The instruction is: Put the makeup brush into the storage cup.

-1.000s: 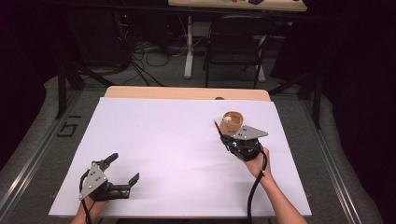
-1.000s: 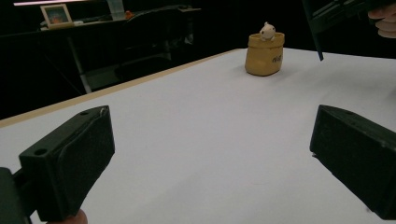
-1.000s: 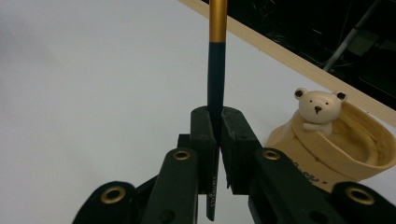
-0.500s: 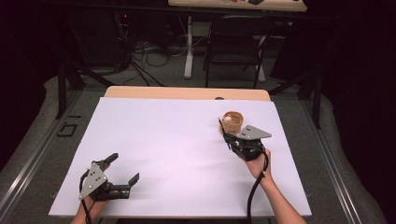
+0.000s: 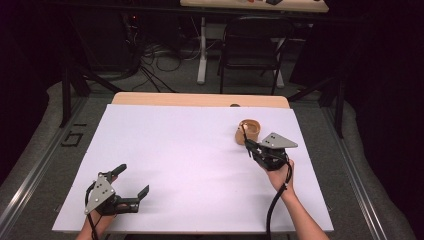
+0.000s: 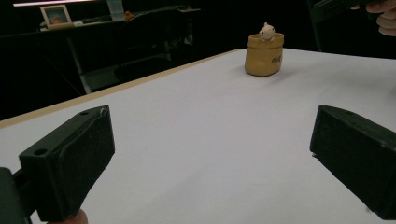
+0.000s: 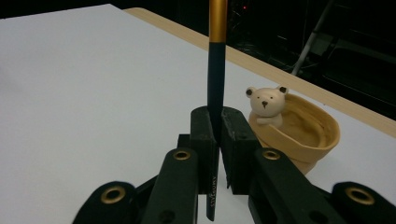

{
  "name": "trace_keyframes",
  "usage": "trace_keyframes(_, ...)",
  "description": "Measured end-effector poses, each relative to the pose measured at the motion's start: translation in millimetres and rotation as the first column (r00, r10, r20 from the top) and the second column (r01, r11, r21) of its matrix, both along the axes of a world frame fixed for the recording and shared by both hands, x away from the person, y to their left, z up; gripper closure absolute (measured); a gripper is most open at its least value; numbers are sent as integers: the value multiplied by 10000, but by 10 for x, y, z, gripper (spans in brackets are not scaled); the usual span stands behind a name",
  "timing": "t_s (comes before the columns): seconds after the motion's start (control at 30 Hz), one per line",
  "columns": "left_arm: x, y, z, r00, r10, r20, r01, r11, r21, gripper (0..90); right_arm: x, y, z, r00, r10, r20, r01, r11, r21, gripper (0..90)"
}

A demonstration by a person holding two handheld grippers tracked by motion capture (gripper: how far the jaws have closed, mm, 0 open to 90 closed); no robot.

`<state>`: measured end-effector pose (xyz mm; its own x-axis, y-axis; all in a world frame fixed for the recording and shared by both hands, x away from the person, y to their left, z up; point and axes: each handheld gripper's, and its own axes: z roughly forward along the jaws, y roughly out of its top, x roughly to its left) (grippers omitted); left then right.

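Right gripper (image 7: 215, 140) jaws clamped on slim pen (image 7: 216, 70), probably light, stiff, slippery; grip low on barrel beside ceramic bear cup (image 7: 299, 135), likely fragile. Left gripper (image 6: 210, 154) jaws wide, empty.

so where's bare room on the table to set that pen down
Almost all the white table is bare: the wide middle between the left gripper and the bear cup, and the whole far left. Only the far right is crowded, where the right gripper holds the pen beside the cup.
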<state>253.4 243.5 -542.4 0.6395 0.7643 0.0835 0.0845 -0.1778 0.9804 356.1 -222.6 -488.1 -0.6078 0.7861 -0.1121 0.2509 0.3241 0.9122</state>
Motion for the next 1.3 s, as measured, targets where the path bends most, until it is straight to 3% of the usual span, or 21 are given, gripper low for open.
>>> trace_keyframes(1.3, 5, -9, -3, 10000, -37, 5, 37, 10000, 62, 1, 103, -293, 125, 9894, -1332, 570, 1293, 9892, 687, 839)
